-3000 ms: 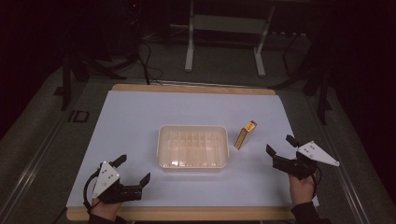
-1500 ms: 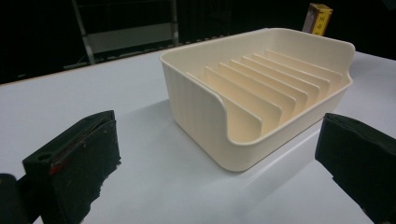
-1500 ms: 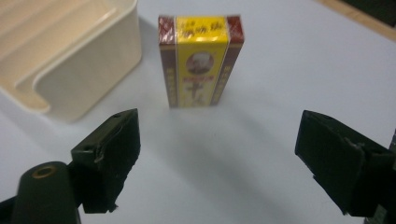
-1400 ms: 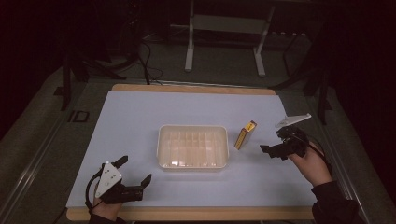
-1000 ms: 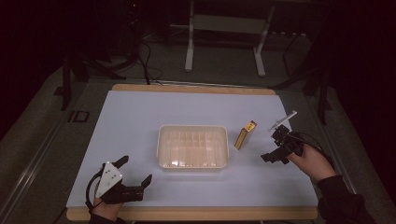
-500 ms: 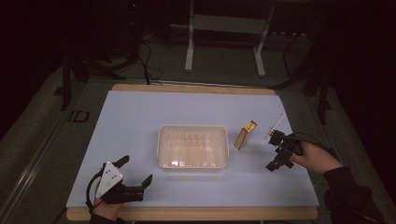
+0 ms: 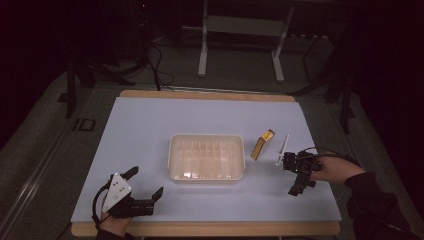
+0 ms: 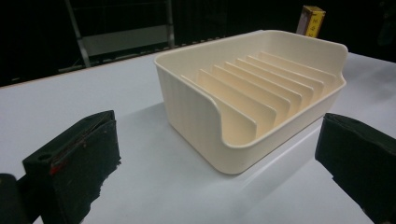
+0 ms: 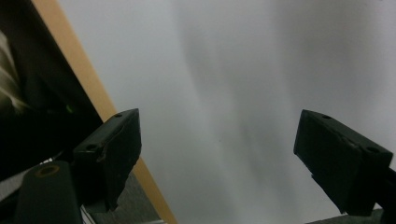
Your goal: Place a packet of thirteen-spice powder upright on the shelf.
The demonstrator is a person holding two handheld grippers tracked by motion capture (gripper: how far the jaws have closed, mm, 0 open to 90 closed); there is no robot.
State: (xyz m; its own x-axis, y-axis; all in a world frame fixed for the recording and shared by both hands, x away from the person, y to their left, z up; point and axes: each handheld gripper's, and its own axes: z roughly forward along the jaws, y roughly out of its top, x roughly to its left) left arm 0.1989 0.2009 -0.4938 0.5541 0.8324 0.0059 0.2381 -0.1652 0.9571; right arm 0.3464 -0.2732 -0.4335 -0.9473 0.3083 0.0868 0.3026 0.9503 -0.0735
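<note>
High view. The table [image 7: 150,130] carries a cream slotted tray [image 7: 207,158] at its centre. A small yellow box [image 7: 262,144] lies just to the right of the tray, apart from it. The right gripper [image 7: 296,175] is near the box, on its right side but not touching it. The right hand [image 7: 332,170] reaches in from the right edge of the table, forearm roughly level. The gripper is rolled on its side, so its grey plate shows edge-on as a thin pale line and its jaws point down toward the near edge. The left gripper [image 7: 142,189] rests at the near left corner, well apart from the tray, with the left hand [image 7: 114,225] under it at the table's edge. Its jaws are spread and point toward the tray.

Left gripper view. Both black jaws stand wide apart with nothing between them. Ahead lies the tray [image 8: 243,93], its upright dividers visible, with the yellow box [image 8: 312,19] behind its far rim.

Right gripper view. The jaws are spread and empty, having just closed a little. They frame bare table surface [image 9: 243,93], with the wooden table edge running diagonally at left.
</note>
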